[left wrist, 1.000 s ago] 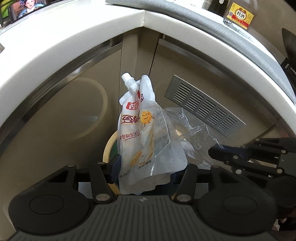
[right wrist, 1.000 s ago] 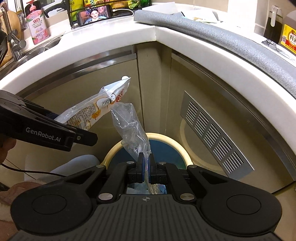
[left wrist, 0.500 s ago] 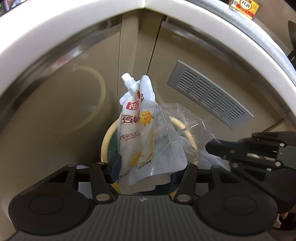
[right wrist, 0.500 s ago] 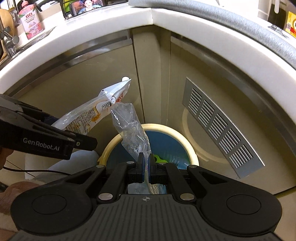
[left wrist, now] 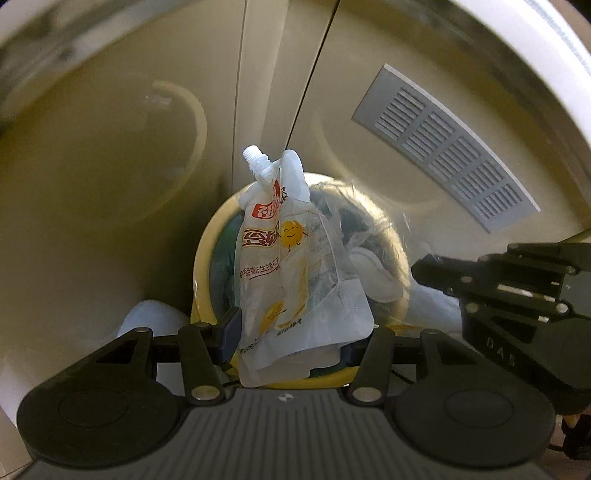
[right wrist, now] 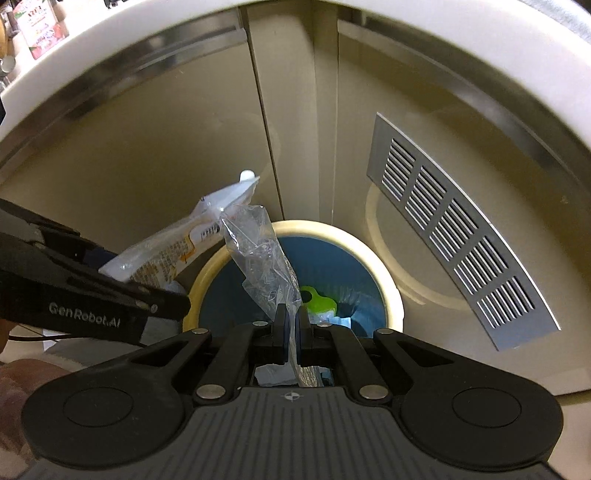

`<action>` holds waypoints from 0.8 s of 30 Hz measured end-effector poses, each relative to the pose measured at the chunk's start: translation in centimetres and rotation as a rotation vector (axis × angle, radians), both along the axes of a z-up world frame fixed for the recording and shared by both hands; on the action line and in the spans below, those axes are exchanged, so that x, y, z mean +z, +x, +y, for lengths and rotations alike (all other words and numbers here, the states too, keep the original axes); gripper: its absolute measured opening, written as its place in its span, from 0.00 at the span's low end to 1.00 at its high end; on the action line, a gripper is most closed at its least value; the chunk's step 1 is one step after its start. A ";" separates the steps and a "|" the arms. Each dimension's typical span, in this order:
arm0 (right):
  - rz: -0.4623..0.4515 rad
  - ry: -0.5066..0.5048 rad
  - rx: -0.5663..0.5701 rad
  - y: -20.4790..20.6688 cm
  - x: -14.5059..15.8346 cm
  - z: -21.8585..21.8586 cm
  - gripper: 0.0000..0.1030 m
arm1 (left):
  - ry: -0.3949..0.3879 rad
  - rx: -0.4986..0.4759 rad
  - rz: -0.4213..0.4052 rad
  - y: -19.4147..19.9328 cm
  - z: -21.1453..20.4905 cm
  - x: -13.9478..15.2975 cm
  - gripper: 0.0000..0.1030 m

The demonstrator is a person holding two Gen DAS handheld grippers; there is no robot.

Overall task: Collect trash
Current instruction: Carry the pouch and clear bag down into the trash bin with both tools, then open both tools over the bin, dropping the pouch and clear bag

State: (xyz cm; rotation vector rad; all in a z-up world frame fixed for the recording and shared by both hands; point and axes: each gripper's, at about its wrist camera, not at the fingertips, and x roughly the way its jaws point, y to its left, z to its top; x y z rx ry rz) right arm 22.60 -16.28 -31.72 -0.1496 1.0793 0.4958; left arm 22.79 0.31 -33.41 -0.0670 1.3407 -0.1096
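Below both your grippers stands a round waste bin with a cream-yellow rim [right wrist: 388,284] and a blue liner, in the corner where two beige cabinet doors [right wrist: 140,155] meet. A grey metal vent grille [right wrist: 454,236] sits on the right door, and a white countertop edge [right wrist: 517,62] curves above. Inside the bin lie a bright green plastic piece [right wrist: 319,302] and some clear film.

Your left gripper [left wrist: 288,338] grasps a flat white spouted drink pouch [left wrist: 291,266] by its lower part, one pad on each side of it. The pouch stands upright over the bin opening and hides much of the left half of the bin; its screw cap points up. It has red Chinese characters and a yellow smiling face; the small print is too fine to read.

Your right gripper [right wrist: 291,332] is clenched on a crumpled clear plastic bag [right wrist: 264,258], which rises between the pads and covers part of the bin. In the right view, the left gripper's side carries the words "GenRobot.AI". A pink-labelled bottle [right wrist: 38,27] stands on the counter at far left; its label is unreadable.
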 end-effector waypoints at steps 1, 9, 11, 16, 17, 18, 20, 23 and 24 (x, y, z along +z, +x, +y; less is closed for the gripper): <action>0.005 -0.002 0.000 0.2 -0.3 0.1 0.04 | 0.003 -0.001 0.011 0.2 0.0 -0.5 0.56; 0.057 0.002 -0.026 2.0 -2.9 0.4 0.04 | 0.032 -0.010 0.084 1.4 -0.5 -3.7 0.56; 0.068 -0.001 -0.036 2.4 -3.7 0.5 0.04 | 0.035 -0.012 0.106 1.6 -0.5 -4.5 0.56; 0.100 -0.012 -0.060 3.5 -5.9 0.4 0.04 | 0.027 -0.012 0.167 2.4 -0.6 -6.7 0.56; 0.108 -0.014 -0.067 3.8 -6.3 0.4 0.04 | 0.024 -0.016 0.177 2.5 -0.7 -7.1 0.56; 0.119 -0.015 -0.075 4.0 -6.8 0.4 0.04 | 0.021 -0.022 0.187 2.8 -0.9 -7.4 0.56; 0.124 -0.030 -0.084 4.8 -7.9 0.6 0.04 | 0.021 -0.028 0.210 3.3 -1.0 -8.3 0.56; 0.133 -0.058 -0.084 5.3 -9.3 0.8 0.04 | 0.033 -0.033 0.235 4.1 -1.4 -9.6 0.56; 0.137 -0.067 -0.083 5.4 -9.8 0.9 0.04 | 0.042 -0.035 0.239 4.2 -1.5 -9.9 0.56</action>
